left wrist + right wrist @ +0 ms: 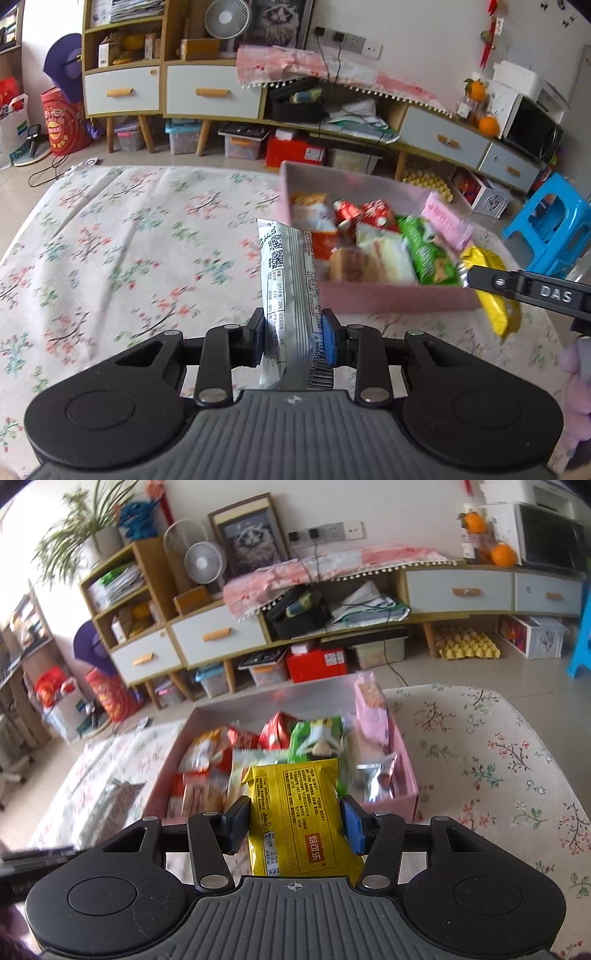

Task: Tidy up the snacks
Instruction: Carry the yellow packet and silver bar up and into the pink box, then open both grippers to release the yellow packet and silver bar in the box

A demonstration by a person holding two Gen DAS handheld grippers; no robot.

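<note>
My left gripper (294,341) is shut on a silver snack packet (286,284) and holds it upright, left of and just short of the pink box (388,297). The box holds several snack packs, red, green and white. My right gripper (295,825) is shut on a yellow snack packet (295,812) and holds it over the near edge of the pink box (406,775). The right gripper with its yellow packet (491,295) also shows at the right of the left wrist view. The silver packet (114,794) shows blurred at the left of the right wrist view.
The box sits on a surface covered by a floral cloth (129,240). Behind it stands a low cabinet with drawers (210,92), storage bins and a red box (295,151) on the floor. A blue stool (550,229) stands at the right.
</note>
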